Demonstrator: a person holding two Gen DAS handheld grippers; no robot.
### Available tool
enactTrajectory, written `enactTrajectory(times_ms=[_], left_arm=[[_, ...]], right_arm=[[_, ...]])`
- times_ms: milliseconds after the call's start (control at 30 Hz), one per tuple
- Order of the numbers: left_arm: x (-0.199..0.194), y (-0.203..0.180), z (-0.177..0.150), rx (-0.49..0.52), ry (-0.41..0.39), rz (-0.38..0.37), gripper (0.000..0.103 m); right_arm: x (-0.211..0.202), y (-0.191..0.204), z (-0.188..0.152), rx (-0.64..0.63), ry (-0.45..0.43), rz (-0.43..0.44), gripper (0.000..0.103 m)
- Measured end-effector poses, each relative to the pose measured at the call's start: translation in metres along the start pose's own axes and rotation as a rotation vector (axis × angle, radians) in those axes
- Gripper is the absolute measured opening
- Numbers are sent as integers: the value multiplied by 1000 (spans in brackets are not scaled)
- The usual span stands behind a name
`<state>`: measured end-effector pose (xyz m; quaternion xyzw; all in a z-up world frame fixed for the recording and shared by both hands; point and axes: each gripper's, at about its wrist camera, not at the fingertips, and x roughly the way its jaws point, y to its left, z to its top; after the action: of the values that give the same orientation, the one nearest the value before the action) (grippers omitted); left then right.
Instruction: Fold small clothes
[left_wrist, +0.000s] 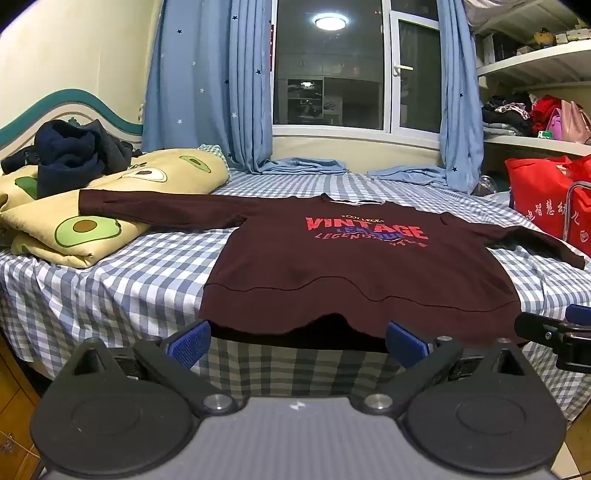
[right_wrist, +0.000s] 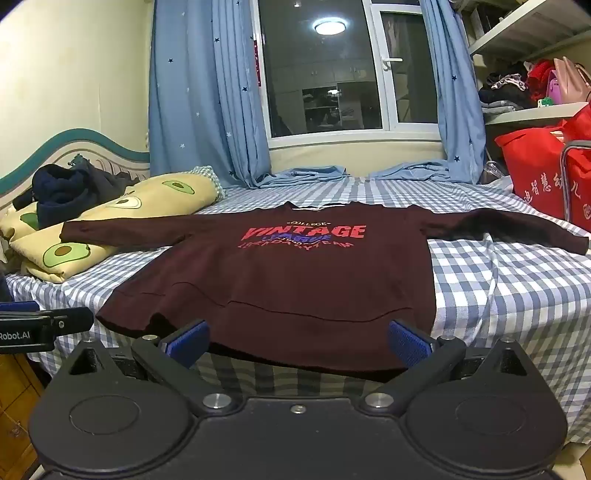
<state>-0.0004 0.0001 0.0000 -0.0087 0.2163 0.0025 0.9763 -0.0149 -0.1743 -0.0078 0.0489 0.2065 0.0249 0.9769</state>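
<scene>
A bed with a blue-and-white checked sheet (left_wrist: 110, 280) fills a lit bedroom; behind it a dark window (left_wrist: 328, 62) hangs between two blue star curtains (left_wrist: 207, 85).

Left of the left claw (left_wrist: 297, 343) lies one avocado-print quilt (left_wrist: 74, 236) under one heap of dark clothes (left_wrist: 70, 155). Straight ahead of both claws, one maroon sweatshirt (right_wrist: 288, 280) lies flat, sleeves out, hem just before the fingertips. One red bag (right_wrist: 535, 177) stands to the right.

Both the left claw and the right claw (right_wrist: 297, 341) are spread wide, pinching nothing.
</scene>
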Motion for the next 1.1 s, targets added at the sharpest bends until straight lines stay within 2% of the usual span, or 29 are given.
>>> enactTrajectory(times_ms=[1100], left_arm=[[4,0,0,0,19,1,102]], right_arm=[[2,-1,0,5,7,-5,103]])
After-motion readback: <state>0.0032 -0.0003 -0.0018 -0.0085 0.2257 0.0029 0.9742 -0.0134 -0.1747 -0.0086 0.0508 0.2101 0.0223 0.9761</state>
